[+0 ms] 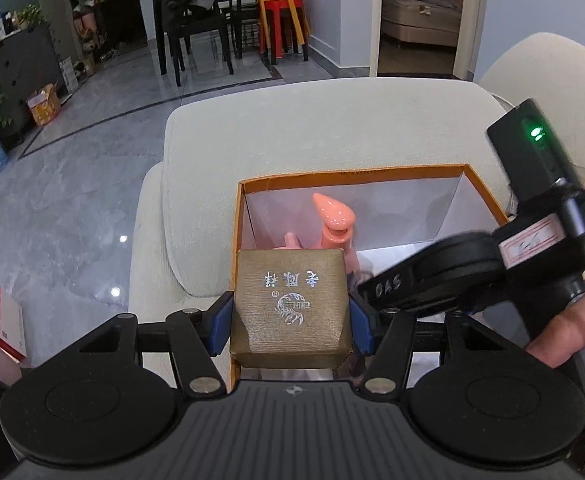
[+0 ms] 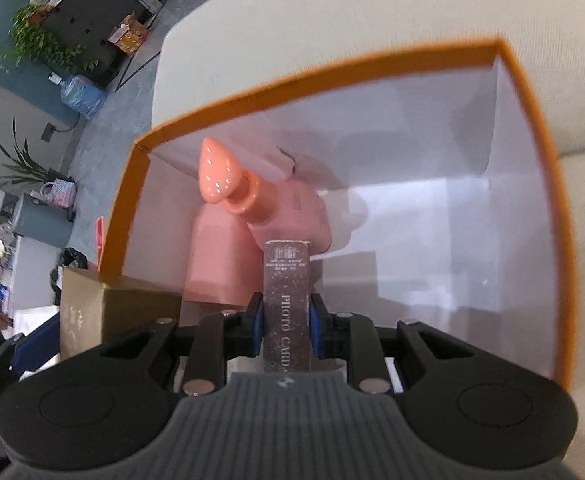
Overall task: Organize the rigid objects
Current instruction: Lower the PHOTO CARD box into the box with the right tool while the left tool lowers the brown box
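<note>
Two tongs are loaded: left tongs (image 1: 290, 322) clenched on gold box (image 1: 291, 300), right tongs (image 2: 286, 326) on silver card box (image 2: 287, 304). Both are held over orange-rimmed box (image 2: 532, 128); pink bottle (image 2: 252, 200) lies inside at 10 o'clock.

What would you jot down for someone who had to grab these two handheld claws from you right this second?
Left gripper: shut on the gold box, held at the near-left edge of the orange-rimmed box.
Right gripper: shut on the silver photo card box, held over the orange-rimmed box's interior.
Already inside: a pink pump bottle lying against the left wall.
The orange-rimmed box sits on a beige sofa.
Left to do: lower and release both held boxes inside, probably beside the bottle.
</note>
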Motion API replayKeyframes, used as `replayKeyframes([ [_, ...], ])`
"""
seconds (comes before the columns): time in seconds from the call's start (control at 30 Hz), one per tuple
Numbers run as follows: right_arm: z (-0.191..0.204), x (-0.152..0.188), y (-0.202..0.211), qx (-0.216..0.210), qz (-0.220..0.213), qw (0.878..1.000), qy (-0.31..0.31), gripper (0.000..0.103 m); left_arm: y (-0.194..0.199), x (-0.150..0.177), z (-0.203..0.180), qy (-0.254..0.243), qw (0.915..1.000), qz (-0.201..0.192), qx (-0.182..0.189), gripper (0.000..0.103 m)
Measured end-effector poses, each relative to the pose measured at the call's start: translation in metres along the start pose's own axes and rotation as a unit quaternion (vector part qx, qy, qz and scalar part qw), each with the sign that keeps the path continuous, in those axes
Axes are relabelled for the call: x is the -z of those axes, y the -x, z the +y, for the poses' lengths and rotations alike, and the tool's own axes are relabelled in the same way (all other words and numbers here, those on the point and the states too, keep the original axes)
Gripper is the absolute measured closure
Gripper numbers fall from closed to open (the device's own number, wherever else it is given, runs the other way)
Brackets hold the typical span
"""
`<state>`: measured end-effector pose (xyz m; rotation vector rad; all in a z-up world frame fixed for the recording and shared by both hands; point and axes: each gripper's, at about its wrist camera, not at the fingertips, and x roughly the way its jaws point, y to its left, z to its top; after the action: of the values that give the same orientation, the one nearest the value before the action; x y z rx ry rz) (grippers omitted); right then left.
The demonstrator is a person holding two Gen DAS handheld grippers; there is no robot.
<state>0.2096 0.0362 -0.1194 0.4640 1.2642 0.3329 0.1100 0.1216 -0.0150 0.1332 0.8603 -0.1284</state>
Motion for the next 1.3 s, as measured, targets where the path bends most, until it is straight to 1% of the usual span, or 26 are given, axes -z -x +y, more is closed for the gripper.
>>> replayKeyframes([
  [0.1,0.001,0.003,-0.004,0.006,0.007,1.000,0.013,0.081,-0.001,0.000,0.001,0.001,1.0000,-0.001,0.000,0.036],
  [0.13,0.003,0.002,-0.003,0.010,0.009,1.000,0.022,0.078,-0.001,0.000,0.002,0.000,1.0000,-0.001,-0.001,0.036],
  [0.2,0.010,0.003,0.000,0.038,0.010,0.998,0.053,0.073,0.000,0.000,0.000,0.002,1.0000,-0.002,-0.002,0.036],
  [0.27,0.016,0.004,0.001,0.067,0.009,0.994,0.087,0.066,0.000,0.000,-0.004,-0.008,0.9999,-0.002,-0.007,0.036],
  [0.37,0.018,0.005,0.001,0.088,0.017,0.990,0.105,0.065,0.001,0.003,-0.010,-0.020,0.9997,-0.002,-0.014,0.036],
  [0.43,0.021,0.006,0.000,0.094,0.023,0.988,0.116,0.064,0.000,0.004,-0.010,-0.015,0.9999,0.005,-0.005,0.036],
  [0.5,0.021,0.008,-0.003,0.097,0.025,0.989,0.113,0.063,-0.002,0.007,-0.009,-0.008,0.9999,0.012,-0.004,0.036],
  [0.53,0.020,0.007,-0.004,0.096,0.025,0.989,0.106,0.064,-0.002,0.008,-0.008,-0.007,0.9999,0.014,-0.006,0.036],
  [0.63,0.015,0.004,-0.007,0.085,0.020,0.993,0.077,0.077,-0.002,0.012,-0.008,-0.004,0.9998,0.020,-0.007,0.036],
  [0.67,0.013,0.002,-0.009,0.078,0.023,0.995,0.059,0.079,-0.002,0.013,-0.009,-0.003,0.9998,0.021,-0.007,0.036],
  [0.73,0.009,-0.001,-0.011,0.076,0.023,0.996,0.037,0.078,-0.002,0.014,-0.009,-0.001,0.9997,0.023,-0.006,0.036],
  [0.87,0.009,-0.001,-0.007,0.065,0.023,0.997,0.046,0.079,-0.003,0.011,-0.011,0.004,0.9997,0.024,0.003,0.036],
  [0.97,0.018,0.004,0.010,0.057,0.001,0.995,0.086,0.080,-0.003,0.008,-0.017,-0.005,0.9998,0.020,0.009,0.036],
  [1.03,0.021,0.005,0.033,0.053,-0.032,0.991,0.117,0.080,-0.005,0.004,-0.021,-0.004,0.9994,0.021,0.026,0.036],
  [1.1,0.020,0.003,0.057,0.059,-0.068,0.986,0.138,0.079,-0.010,-0.001,-0.025,0.005,0.9989,0.026,0.038,0.036],
  [1.2,0.011,-0.001,0.088,0.064,-0.113,0.980,0.150,0.079,-0.021,-0.009,-0.032,0.025,0.9980,0.033,0.048,0.036],
  [1.3,-0.004,-0.005,0.108,0.075,-0.143,0.976,0.147,0.079,-0.038,-0.017,-0.041,0.050,0.9944,0.045,0.081,0.036],
])
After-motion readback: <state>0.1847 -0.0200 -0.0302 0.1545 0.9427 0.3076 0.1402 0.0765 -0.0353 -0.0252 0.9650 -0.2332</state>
